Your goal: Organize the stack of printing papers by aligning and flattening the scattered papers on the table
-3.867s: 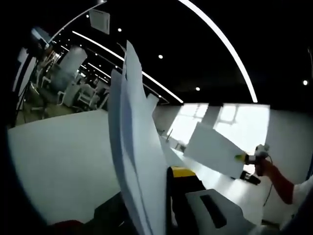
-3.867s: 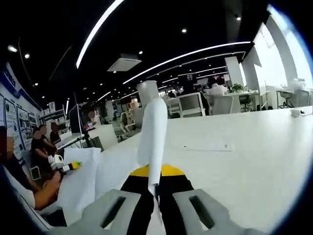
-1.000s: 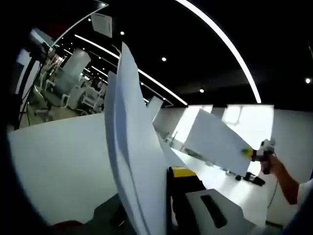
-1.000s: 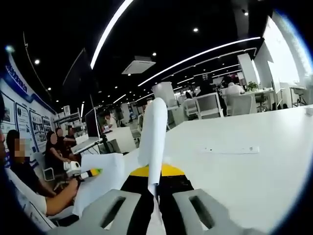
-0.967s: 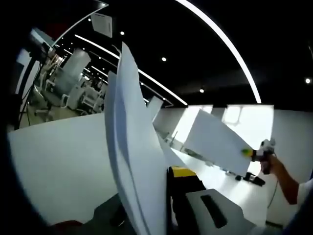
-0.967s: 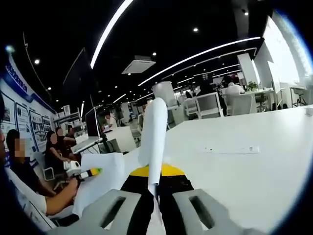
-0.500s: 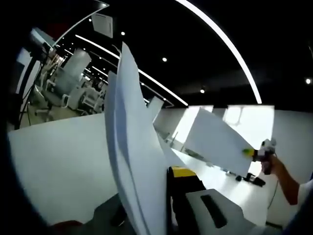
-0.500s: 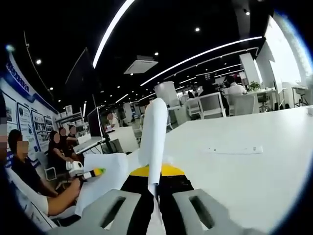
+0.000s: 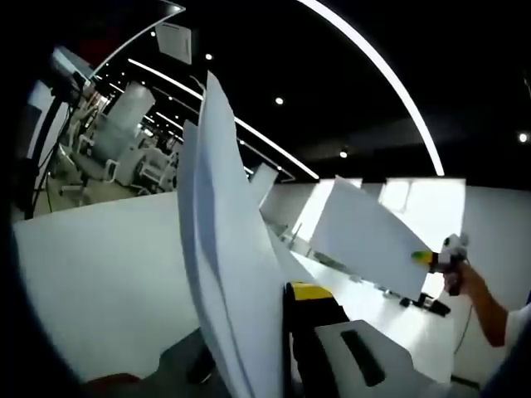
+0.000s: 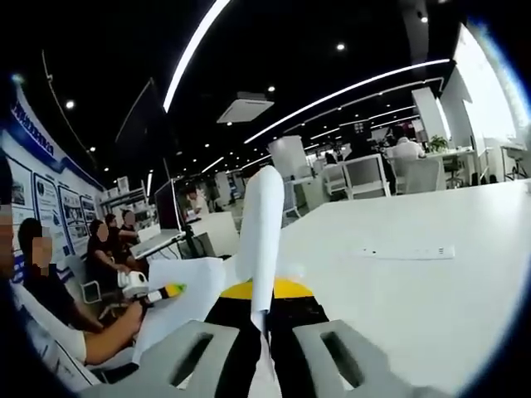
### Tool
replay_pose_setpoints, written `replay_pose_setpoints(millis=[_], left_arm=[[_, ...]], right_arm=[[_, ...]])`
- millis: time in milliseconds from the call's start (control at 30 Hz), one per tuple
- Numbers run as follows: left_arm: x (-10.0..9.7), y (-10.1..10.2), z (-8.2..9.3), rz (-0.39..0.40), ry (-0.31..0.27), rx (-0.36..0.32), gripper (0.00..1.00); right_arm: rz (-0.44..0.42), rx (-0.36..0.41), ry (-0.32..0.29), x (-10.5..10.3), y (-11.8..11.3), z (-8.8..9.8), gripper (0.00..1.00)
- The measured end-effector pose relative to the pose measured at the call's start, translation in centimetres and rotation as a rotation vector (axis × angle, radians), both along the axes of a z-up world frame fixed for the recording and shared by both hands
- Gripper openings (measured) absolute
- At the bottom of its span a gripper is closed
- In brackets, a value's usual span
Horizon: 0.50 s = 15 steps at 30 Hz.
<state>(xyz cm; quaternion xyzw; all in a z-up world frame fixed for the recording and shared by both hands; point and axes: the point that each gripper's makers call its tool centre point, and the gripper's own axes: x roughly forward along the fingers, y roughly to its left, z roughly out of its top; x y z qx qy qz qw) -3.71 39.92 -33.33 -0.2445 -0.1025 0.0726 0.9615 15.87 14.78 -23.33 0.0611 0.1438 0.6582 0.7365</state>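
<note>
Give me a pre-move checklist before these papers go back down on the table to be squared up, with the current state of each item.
1. Left gripper clamped on the stack of papers: ok, sheets stand between its jaws.
2. Right gripper clamped on the papers: ok, paper edge rises between its jaws.
3. Sheets aligned: not ok, offset edges show in the left gripper view.
4. Papers lifted off the white table: ok.
5. Landing area bare: cannot tell; a thin flat strip lies further off on the table.
6. Sheets flat: not ok, they bow between the grippers.
</note>
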Motion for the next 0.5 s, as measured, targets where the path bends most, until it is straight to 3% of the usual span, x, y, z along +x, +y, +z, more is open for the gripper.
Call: replay_pose_setpoints(millis=[500], left_arm=[[-0.16,-0.19,0.08,-0.003,-0.001,-0.004,0.07]], right_arm=[[0.027,-0.001,0.010,-1.04,0.60,-0.02,0.00]])
